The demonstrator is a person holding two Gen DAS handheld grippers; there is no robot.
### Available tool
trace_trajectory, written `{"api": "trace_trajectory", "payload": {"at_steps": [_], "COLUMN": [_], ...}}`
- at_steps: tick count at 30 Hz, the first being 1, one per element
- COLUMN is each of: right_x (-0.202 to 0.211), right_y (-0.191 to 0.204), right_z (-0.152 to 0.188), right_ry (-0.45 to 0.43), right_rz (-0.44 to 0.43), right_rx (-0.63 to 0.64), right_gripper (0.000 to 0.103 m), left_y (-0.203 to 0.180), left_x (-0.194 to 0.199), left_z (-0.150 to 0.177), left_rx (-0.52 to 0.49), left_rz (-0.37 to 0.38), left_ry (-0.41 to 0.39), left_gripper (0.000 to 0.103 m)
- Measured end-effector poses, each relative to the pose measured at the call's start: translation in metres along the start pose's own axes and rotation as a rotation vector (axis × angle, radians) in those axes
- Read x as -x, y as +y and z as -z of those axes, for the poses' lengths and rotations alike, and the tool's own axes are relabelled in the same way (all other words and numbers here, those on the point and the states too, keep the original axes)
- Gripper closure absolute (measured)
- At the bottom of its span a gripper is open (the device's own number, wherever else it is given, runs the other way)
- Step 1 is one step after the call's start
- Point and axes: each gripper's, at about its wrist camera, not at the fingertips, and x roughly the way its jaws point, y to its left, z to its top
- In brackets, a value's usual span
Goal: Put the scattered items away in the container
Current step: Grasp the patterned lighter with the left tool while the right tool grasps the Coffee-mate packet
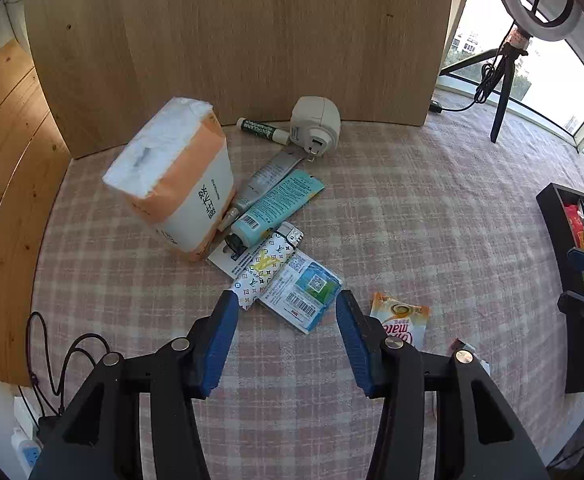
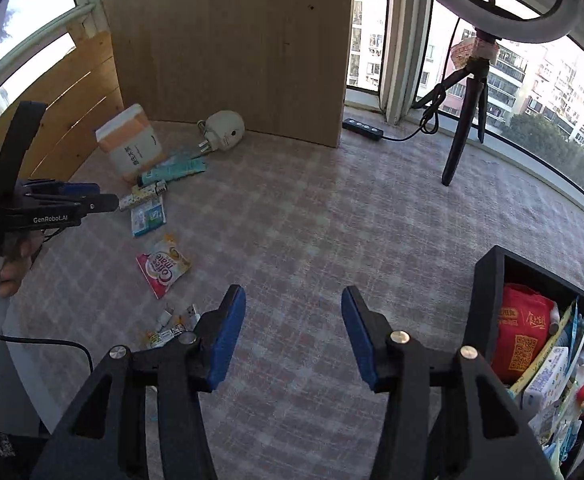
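Barcoded packet [image 1: 302,294] lies on the checked cloth [image 1: 412,208] just ahead of the left gripper [image 1: 288,312], long axis slanting across its wide empty jaws, while the right gripper [image 2: 294,320], also wide and empty, is nearer the black container [image 2: 488,300].

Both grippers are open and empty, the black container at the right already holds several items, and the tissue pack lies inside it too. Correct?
Not quite. The tissue pack is not in the black container; the left wrist view shows it on the checked cloth among the scattered items. The left gripper and right gripper are open and empty.
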Motion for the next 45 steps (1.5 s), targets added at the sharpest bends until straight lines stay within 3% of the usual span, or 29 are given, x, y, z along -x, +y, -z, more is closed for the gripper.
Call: {"api": "trace_trajectory", "payload": {"at_steps": [8, 19, 29, 33, 36, 40, 45], "right_x": [-0.056, -0.106, -0.132, -0.135, -0.137, -0.134, -0.131], "right_y": [0.071, 0.103, 0.115, 0.120, 0.122, 0.123, 0.116], "right_z": [-0.014, -0.020, -0.023, -0.024, -0.026, -0.029, -0.031], "right_ry": [0.111, 0.201, 0.232, 0.230, 0.235, 0.232, 0.241], "right_rz": [-0.094, -0.148, -0.157, -0.155, -0.140, -0.131, -0.135], "right_rx": [0.202, 0.312, 0.363, 0.397, 0.400, 0.380, 0.348], "right_gripper": [0.048, 0.046, 0.046, 0.044, 0.044, 0.062, 0.072], "left_y": [-0.003, 0.008, 0.005, 0.004, 0.004, 0.002, -0.001], "left_x": [-0.029, -0.060, -0.073, -0.070, -0.068, -0.067, -0.067], "left_z": [-0.013, -0.016, -0.013, -0.012, -0.009, -0.004, 0.000], "left_rx": [-0.145, -0.163, -0.177, -0.181, -0.175, -0.191, -0.201], "left_rz": [0.028, 0.054, 0.070, 0.076, 0.085, 0.089, 0.092], "left_ry": [0.061, 0.118, 0.133, 0.128, 0.123, 0.117, 0.116], "left_gripper": [0.054, 0.056, 0.064, 0.079, 0.081, 0.081, 0.081]}}
